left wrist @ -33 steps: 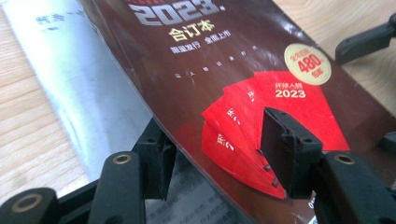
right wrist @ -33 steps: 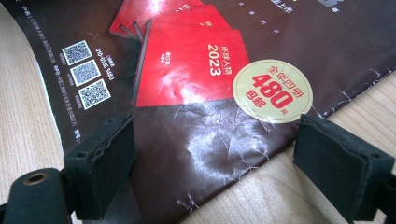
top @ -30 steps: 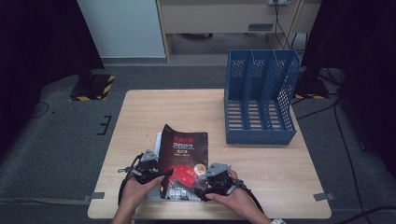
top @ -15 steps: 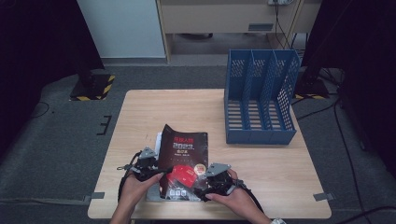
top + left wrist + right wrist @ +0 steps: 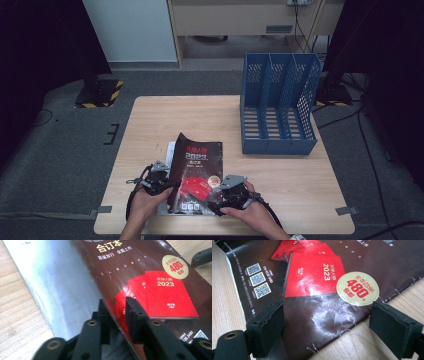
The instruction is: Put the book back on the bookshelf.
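A dark brown magazine [image 5: 196, 170] with red booklets and "2023" on its cover lies near the table's front edge. Its cover is lifted along the left side, baring a pale inner page [image 5: 62, 290]. My left gripper [image 5: 166, 188] is at that left edge. In the left gripper view [image 5: 116, 302] the raised cover [image 5: 150, 277] runs between the jaws, which have just been closing; a narrow gap still shows between the pads. My right gripper [image 5: 216, 200] stands wide open at the magazine's lower right corner, and its jaws [image 5: 325, 312] straddle the creased cover [image 5: 317, 272] without touching it.
A blue three-slot file rack [image 5: 277, 105] stands at the table's back right. The wooden table [image 5: 190, 115] is bare behind the magazine. Tape marks sit at the front corners. Dark floor and cables surround the table.
The left jaws have drawn closer together around the lifted cover edge. Both hands and the magazine stay where they were.
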`<state>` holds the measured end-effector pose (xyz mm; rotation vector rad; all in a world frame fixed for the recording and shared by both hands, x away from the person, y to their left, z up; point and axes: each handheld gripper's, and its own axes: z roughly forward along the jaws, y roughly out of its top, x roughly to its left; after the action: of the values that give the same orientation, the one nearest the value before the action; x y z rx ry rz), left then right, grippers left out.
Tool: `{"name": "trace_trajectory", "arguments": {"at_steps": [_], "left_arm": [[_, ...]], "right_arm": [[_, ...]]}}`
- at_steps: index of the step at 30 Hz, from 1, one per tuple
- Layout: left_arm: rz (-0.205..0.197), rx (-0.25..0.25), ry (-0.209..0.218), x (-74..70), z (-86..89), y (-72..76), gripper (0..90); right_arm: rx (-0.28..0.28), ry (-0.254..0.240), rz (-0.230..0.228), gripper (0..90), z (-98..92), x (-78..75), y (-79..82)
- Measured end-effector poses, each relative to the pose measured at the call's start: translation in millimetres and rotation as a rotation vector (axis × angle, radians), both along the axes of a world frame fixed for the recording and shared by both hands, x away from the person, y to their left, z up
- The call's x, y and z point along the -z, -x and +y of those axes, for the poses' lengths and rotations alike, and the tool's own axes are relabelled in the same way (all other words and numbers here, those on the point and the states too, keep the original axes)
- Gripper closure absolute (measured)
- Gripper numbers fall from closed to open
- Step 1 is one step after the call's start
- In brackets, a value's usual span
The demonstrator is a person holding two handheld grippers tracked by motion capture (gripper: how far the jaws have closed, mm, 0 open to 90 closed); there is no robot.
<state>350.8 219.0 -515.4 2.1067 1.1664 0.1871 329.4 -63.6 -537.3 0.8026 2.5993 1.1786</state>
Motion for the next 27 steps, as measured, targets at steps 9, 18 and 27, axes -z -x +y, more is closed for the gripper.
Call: {"name": "trace_trajectory", "arguments": {"at_steps": [9,18,27], "left_arm": [[-0.019,0.005,0.055,-8.8,1.8,4.0,89.5],[-0.078,0.010,0.151,-21.9,8.6,10.9,89.8],[-0.119,0.018,0.247,-31.0,12.4,13.9,89.9]], "right_arm": [[-0.003,-0.004,0.006,12.5,-1.1,-0.3,-0.6],[-0.008,-0.024,0.036,9.0,-4.8,-0.6,-3.7],[-0.018,-0.047,0.090,6.2,-6.0,-3.2,-7.8]]}}
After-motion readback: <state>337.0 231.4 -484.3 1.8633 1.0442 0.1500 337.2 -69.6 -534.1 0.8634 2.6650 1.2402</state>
